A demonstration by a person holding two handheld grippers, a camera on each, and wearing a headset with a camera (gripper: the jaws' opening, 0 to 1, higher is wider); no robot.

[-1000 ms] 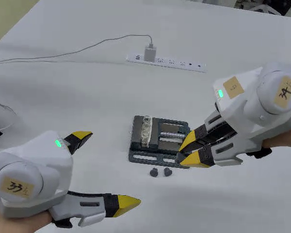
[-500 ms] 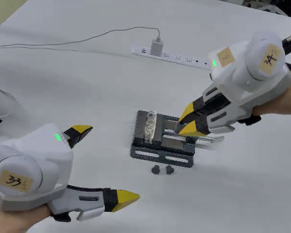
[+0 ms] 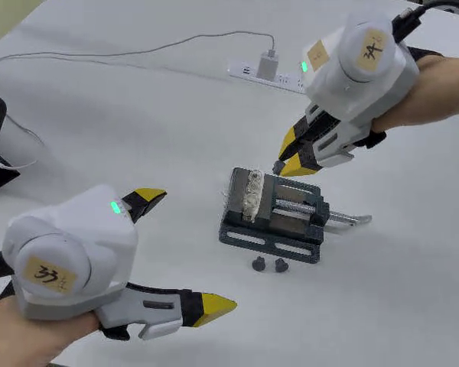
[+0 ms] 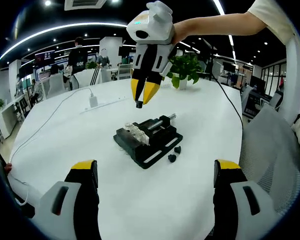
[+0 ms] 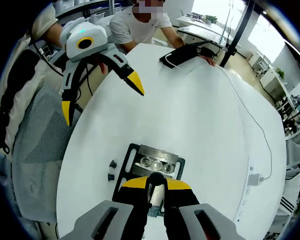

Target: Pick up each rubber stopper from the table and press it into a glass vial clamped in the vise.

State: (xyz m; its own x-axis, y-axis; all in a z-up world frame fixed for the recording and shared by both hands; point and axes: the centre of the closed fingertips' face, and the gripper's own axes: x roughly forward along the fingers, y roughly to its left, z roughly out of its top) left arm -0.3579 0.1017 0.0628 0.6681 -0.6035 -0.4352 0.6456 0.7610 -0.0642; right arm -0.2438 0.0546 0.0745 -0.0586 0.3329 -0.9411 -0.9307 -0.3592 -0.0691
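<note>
Resting on the white tabletop [image 3: 138,130] just below the vise [image 3: 272,229], near the centre of the head view: two loose rubber stoppers [image 3: 258,264], small, dark grey and rounded, side by side and slightly apart; their finer shape is too small to tell. One further stopper [image 5: 156,181], dark-topped, sits pinched between the nearly closed jaws of the right hand-held gripper [image 3: 280,164], which hangs above the far side of the vise, toward the upper right of the frame. Handling, by judgement: light, soft and grippy, not fragile; likely to squash or tilt under a hard pinch, so best taken across the wider end with the insertion end left free and pointing down. The glass vials [image 3: 252,191]: clear, a short row of three as seen from above in the right gripper view, clamped upright between the dark vise jaws, mouths apparently unstoppered; stiff but breakable, so seating calls for a straight, moderate push. Left hand-held gripper [image 3: 182,251]: jaws spread wide, carrying nothing, at the lower left of the frame, well apart from the vise. Beyond: a white power strip [image 3: 245,73] with a plugged charger [image 3: 269,64] and trailing cable across the upper part of the frame.
</note>
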